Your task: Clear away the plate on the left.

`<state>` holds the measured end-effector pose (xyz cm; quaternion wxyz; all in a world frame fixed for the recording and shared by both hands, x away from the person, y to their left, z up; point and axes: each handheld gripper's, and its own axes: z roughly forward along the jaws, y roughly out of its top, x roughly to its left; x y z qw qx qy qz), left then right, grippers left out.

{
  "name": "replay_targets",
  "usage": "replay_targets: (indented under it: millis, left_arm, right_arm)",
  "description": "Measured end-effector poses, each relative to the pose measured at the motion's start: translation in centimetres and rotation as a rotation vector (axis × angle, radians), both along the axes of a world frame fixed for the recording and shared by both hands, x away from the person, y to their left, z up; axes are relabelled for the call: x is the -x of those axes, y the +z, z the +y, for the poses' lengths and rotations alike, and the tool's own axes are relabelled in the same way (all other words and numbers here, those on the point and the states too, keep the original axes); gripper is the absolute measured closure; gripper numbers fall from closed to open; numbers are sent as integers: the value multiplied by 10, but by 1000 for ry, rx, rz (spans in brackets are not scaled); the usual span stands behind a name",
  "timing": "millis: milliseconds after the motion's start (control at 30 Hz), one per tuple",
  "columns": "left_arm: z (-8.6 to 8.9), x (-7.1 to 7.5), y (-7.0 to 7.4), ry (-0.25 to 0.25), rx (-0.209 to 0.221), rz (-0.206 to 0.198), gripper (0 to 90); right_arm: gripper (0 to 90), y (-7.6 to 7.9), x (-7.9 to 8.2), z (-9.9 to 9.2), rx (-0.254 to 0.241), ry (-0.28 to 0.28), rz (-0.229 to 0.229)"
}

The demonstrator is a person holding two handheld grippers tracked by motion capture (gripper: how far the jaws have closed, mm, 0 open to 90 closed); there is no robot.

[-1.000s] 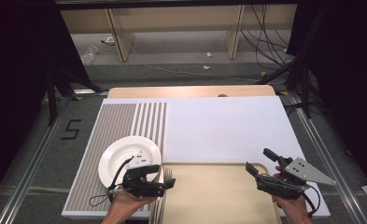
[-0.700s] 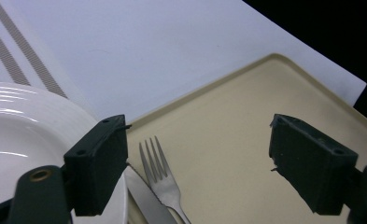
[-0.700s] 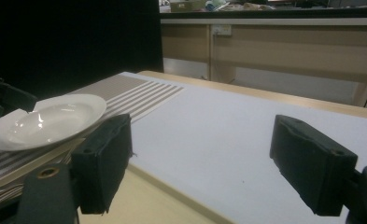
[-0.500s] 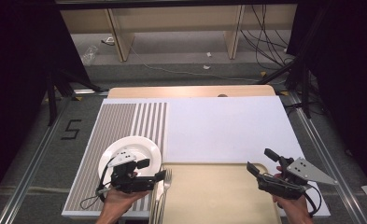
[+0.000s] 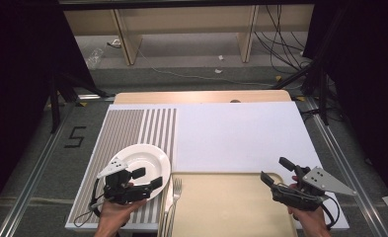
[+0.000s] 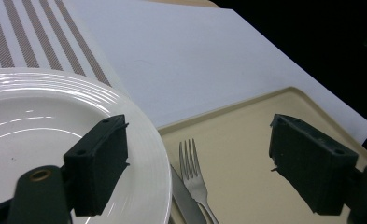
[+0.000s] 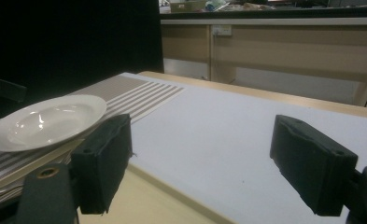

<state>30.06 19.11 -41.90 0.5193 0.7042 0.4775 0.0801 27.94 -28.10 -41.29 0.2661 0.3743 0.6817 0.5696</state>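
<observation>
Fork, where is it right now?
In the high view the fork lies at the near left of the tan tray, right beside the white plate and just ahead of the open left gripper.

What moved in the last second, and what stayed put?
The left tongs slid left and away from the person, off the beige tray's edge, and now hang open over the round white plate. They gripped nothing. The right tongs stayed open over the tray; plate and silver fork did not move.
</observation>
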Motion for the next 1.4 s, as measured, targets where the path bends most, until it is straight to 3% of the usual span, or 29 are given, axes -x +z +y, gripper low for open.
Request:
replay_targets:
  millis: [467,633,700,867,967,1033,1100,1233,1400]
  left_arm:
    - [16,2,2,78,27,-3,179]
    - [25,2,1,121,45,26,174]
    - [32,0,0,133,71,51,174]
    - [53,-2,-3,216,96,79,174]
    - [60,-1,-5,276,84,86,174]
    - [66,1,-7,318,106,92,174]
    - [72,2,-9,343,129,109,174]
    - [83,4,-15,390,126,140,174]
    - [96,9,-18,436,156,154,175]
  right_arm:
    - [217,1,1,0,5,-2,-8]
    - [217,2,2,1,13,1,-16]
    - [217,2,2,2,11,1,-14]
    - [217,2,2,2,12,2,-8]
    - [217,2,2,2,15,0,-7]
    - [217,2,2,1,12,-4,-9]
    - [217,2,2,2,15,-3,-8]
    - [217,2,2,2,11,0,-12]
    - [217,2,2,2,10,0,-9]
